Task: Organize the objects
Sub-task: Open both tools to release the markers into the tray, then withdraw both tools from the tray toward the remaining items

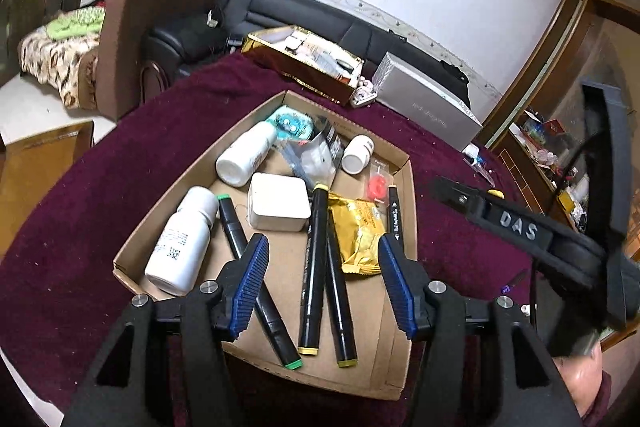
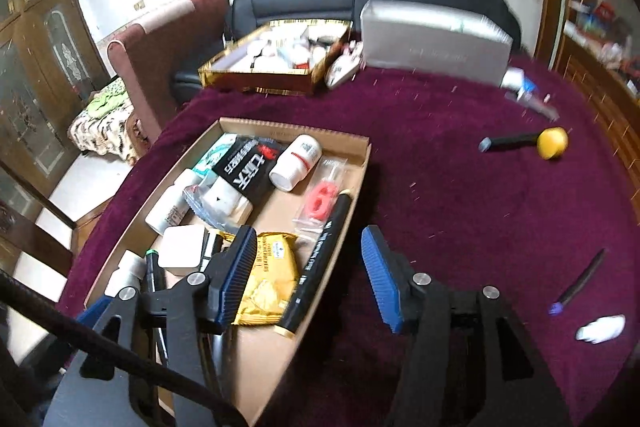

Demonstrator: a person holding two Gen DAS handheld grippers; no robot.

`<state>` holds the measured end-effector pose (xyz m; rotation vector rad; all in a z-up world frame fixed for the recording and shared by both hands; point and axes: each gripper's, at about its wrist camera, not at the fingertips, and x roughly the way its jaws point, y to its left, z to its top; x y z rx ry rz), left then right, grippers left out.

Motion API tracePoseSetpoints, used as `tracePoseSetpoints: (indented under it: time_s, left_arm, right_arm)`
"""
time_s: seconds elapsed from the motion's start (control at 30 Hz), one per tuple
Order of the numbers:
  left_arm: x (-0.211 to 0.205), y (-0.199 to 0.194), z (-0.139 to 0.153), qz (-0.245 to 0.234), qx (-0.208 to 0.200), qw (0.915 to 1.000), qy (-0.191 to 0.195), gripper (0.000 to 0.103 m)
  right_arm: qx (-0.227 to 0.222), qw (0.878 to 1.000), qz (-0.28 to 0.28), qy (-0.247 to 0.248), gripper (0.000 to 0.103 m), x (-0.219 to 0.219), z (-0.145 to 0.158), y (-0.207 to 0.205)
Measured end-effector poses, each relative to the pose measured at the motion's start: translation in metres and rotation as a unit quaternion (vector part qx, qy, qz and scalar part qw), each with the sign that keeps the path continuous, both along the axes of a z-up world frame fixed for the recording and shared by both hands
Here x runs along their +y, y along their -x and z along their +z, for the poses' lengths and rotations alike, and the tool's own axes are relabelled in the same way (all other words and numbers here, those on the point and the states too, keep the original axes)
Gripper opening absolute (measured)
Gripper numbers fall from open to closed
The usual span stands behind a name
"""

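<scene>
My left gripper (image 1: 322, 283) is matte black plastic, its two arms branching into a wide fork with triangular cut-outs. Each arm carries two round silver screw heads. The pads (image 1: 250, 285) lining my jaws are deep blue and finely ribbed, like a file. My right gripper (image 2: 310, 277) is built the same: black fork, silver screws, blue ribbed pads (image 2: 379, 277). Seen from the left, its black body bears raised pale letters reading DAS. A thin black cable (image 2: 100, 337) trails across. My sleeve (image 1: 600, 397) is dark maroon at the cuff.
</scene>
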<state>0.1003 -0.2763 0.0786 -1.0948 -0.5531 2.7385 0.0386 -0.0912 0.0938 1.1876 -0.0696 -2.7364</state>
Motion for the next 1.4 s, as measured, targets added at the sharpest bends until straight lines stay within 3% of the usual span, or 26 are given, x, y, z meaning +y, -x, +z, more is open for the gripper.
tracePoseSetpoints:
  time_s: [0.17, 0.33, 0.9, 1.4]
  left_arm:
    - [0.01, -0.006, 0.011, -0.001, 0.016, 0.9998, 0.014, 0.051]
    - [0.023, -0.012, 0.019, -0.006, 0.027, 0.9992, 0.03, 0.051]
    - [0.056, -0.021, 0.026, -0.019, 0.029, 0.9981, 0.052, 0.051]
    - [0.078, -0.015, 0.022, -0.03, 0.015, 0.9972, 0.067, 0.051]
  right_arm:
    - [0.061, 0.997, -0.018, -0.041, 0.067, 0.003, 0.017, -0.025]
    - [0.088, 0.994, -0.02, -0.063, 0.072, 0.007, 0.025, -0.038]
    - [0.126, 0.987, -0.025, -0.094, 0.077, 0.019, 0.029, -0.057]
    - [0.12, 0.989, -0.034, -0.084, 0.077, 0.041, 0.021, -0.054]
